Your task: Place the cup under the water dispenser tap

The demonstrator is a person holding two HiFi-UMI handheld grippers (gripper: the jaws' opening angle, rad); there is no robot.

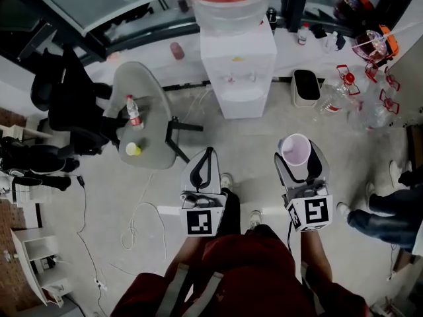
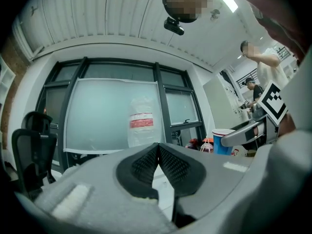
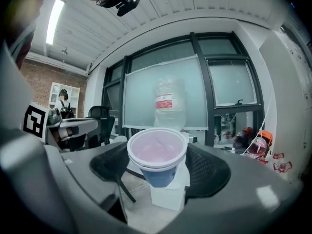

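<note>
A blue paper cup with a white rim and pale inside stands upright between the jaws of my right gripper, which is shut on it. In the right gripper view the cup fills the gap of the gripper. The white water dispenser with a large bottle on top stands ahead on the floor, its taps facing me, well apart from the cup. Its body shows just behind the cup. My left gripper is level beside the right one; its pads touch, with nothing held.
A round grey table at the left carries a bottle and a yellow cup. Black office chairs stand further left. A bin and bottle clutter lie right of the dispenser. A person's legs are at the right.
</note>
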